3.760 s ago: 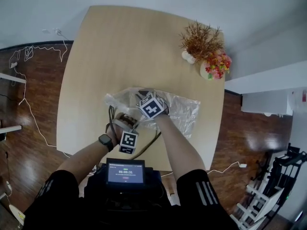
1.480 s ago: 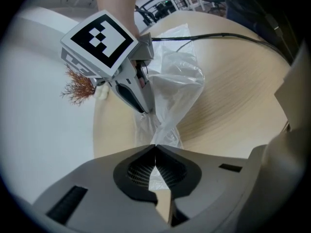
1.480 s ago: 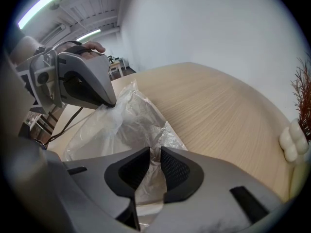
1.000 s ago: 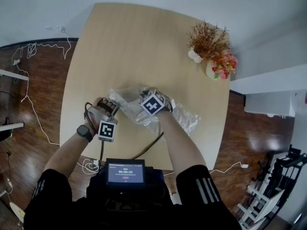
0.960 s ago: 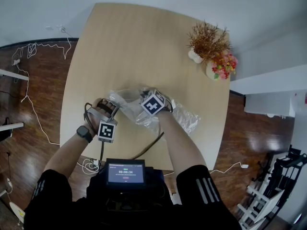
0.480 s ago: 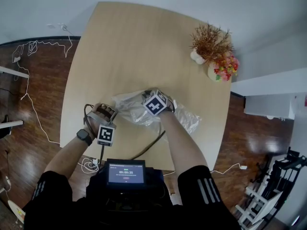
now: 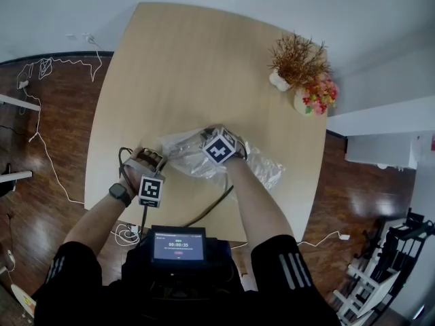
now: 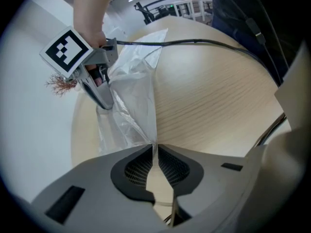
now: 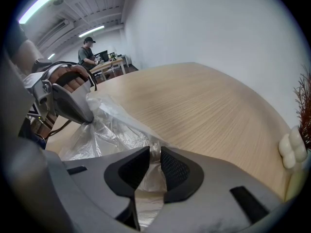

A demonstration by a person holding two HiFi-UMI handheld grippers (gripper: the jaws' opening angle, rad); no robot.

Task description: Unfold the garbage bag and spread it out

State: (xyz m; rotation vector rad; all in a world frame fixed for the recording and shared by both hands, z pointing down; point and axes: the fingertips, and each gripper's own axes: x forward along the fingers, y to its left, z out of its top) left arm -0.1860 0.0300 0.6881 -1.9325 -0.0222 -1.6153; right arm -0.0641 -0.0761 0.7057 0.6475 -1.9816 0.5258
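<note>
Pinching garbage bag (image 7: 262, 168), right gripper (image 9: 155, 152); left gripper (image 8: 154, 150) fingers (image 8: 138, 166) opening around it

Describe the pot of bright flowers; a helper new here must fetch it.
Find the wooden table, then its far right corner. Two pots stand there; yours is the right-hand pot, with red and yellow blooms, unlike the brown dried plant beside it.

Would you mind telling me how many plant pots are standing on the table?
2: a white pot of dried brown sprigs near the far right corner of the table, and a pot of colourful flowers right beside it.
</note>
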